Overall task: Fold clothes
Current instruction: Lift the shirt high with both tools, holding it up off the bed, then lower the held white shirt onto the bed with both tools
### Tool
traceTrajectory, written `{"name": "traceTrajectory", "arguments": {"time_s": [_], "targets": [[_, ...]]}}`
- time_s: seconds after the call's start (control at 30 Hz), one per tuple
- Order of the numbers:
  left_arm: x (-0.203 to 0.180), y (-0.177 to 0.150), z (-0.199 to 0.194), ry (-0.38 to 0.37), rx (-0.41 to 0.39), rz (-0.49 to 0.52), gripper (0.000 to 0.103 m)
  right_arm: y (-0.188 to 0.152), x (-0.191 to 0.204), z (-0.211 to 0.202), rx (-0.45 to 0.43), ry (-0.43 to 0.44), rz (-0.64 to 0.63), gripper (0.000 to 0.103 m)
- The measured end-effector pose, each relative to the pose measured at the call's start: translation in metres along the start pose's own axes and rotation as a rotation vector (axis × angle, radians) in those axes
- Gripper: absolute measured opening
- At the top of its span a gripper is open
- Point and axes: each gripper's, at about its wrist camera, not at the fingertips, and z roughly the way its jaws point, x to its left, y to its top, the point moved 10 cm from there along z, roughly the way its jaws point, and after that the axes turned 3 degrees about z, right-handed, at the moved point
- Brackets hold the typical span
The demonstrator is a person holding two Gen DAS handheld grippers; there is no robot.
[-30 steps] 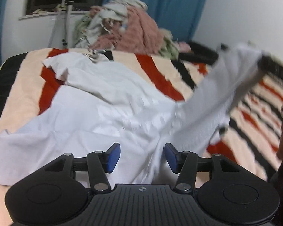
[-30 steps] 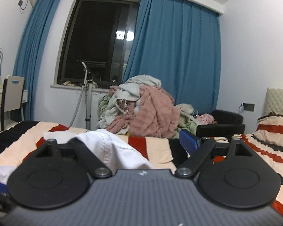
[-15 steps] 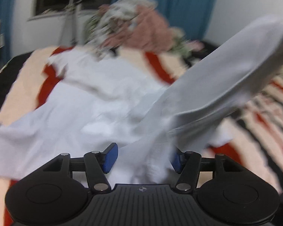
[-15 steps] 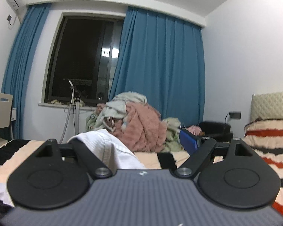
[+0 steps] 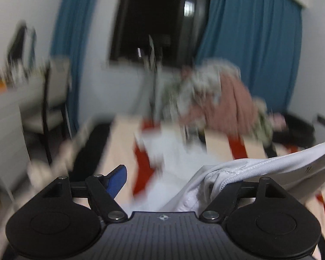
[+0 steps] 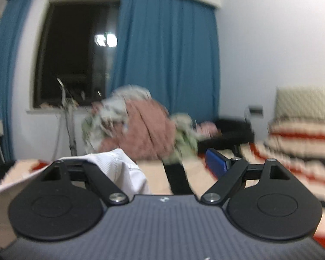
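Observation:
A white garment hangs in a taut band between my two grippers above the striped bedspread. In the blurred left wrist view my left gripper has its jaws wide apart. The left blue pad is bare, and the garment's hem lies over the right finger and hides it. More white cloth lies on the bed behind. My right gripper is also wide apart. Its right blue pad is bare, while the white garment covers its left finger.
A heap of pink and pale clothes sits at the bed's far end below a dark window with blue curtains. A chair stands at the left, a black armchair and striped pillows at the right.
My left gripper has swung up from looking down on the spread garment to facing the window, and the cloth has come to lie over its right finger. The right view shifted slightly.

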Motion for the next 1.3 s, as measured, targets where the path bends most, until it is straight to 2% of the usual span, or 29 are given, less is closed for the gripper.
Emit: {"name": "traceTrajectory", "arguments": {"time_s": [0.1,0.2,0.4,0.5,0.57,0.63,0.7,0.8,0.87,0.97,1.1,1.2,1.3], "targets": [[0.005,0.084,-0.036,0.039,-0.144,0.000,0.078,0.068,0.012,-0.002,-0.039,0.073,0.041,0.084],[0.007,0.168,-0.085,0.065,-0.280,-0.002,0.078,0.141,0.024,-0.018,-0.125,0.138,0.044,0.084],[0.000,0.307,-0.187,0.035,-0.498,0.009,0.082,0.275,0.028,-0.058,-0.286,0.261,0.059,0.084],[-0.008,0.356,-0.219,0.024,-0.543,0.047,0.083,0.325,0.025,-0.069,-0.328,0.298,0.051,0.084],[-0.019,0.377,-0.226,0.007,-0.548,0.057,0.084,0.351,0.023,-0.068,-0.332,0.310,0.042,0.084],[-0.029,0.399,-0.232,-0.010,-0.552,0.066,0.085,0.366,0.022,-0.060,-0.332,0.304,0.024,0.084],[-0.042,0.407,-0.219,-0.040,-0.518,0.062,0.085,0.369,0.023,-0.046,-0.313,0.291,0.001,0.085],[-0.060,0.402,-0.166,-0.062,-0.444,0.077,0.086,0.347,0.025,-0.005,-0.235,0.277,-0.012,0.085],[-0.069,0.385,-0.114,-0.066,-0.387,0.086,0.086,0.314,0.030,0.034,-0.162,0.259,-0.032,0.085],[-0.077,0.343,-0.015,-0.069,-0.283,0.094,0.086,0.242,0.039,0.102,-0.030,0.232,-0.057,0.085],[-0.079,0.274,0.129,-0.056,-0.121,0.053,0.086,0.134,0.060,0.203,0.130,0.201,-0.092,0.084],[-0.078,0.230,0.236,-0.020,-0.033,0.041,0.086,0.052,0.079,0.287,0.221,0.169,-0.111,0.084],[-0.058,0.187,0.347,0.008,0.048,0.034,0.086,-0.018,0.093,0.368,0.279,0.139,-0.109,0.084]]}}
